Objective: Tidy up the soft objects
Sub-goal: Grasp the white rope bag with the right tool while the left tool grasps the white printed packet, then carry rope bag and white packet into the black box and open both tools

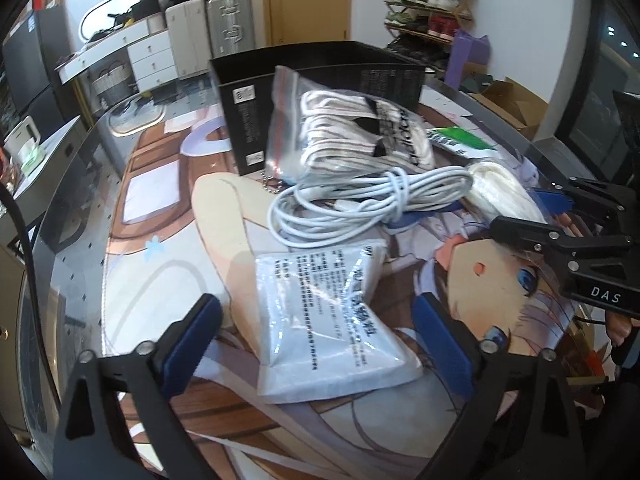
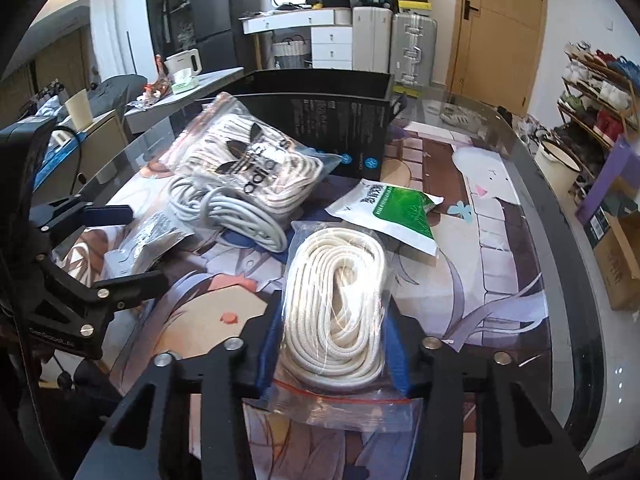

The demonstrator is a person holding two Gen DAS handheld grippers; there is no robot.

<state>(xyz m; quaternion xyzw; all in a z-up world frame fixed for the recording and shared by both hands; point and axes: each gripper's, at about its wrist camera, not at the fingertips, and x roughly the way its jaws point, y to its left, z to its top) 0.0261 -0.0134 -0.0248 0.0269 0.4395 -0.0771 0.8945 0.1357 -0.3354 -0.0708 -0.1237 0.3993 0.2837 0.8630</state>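
Note:
My left gripper (image 1: 316, 340) is open, its blue pads on either side of a flat white printed packet (image 1: 324, 320) lying on the mat. My right gripper (image 2: 334, 340) is shut on a clear zip bag of coiled cream rope (image 2: 338, 300); it also shows in the left wrist view (image 1: 500, 192). A zip bag of white socks (image 1: 352, 132) (image 2: 244, 156) leans against an open black box (image 1: 320, 76) (image 2: 320, 116). A coiled white cable (image 1: 352, 204) (image 2: 240, 212) lies in front of it. A green-and-white packet (image 2: 400, 212) (image 1: 460, 140) lies right of the box.
The round glass table (image 2: 560, 208) carries an anime-print mat (image 1: 160, 240). Around it stand a shoe rack (image 2: 596, 92), suitcases (image 2: 412, 44), a white cabinet (image 1: 148, 56) and cardboard boxes (image 2: 620, 264).

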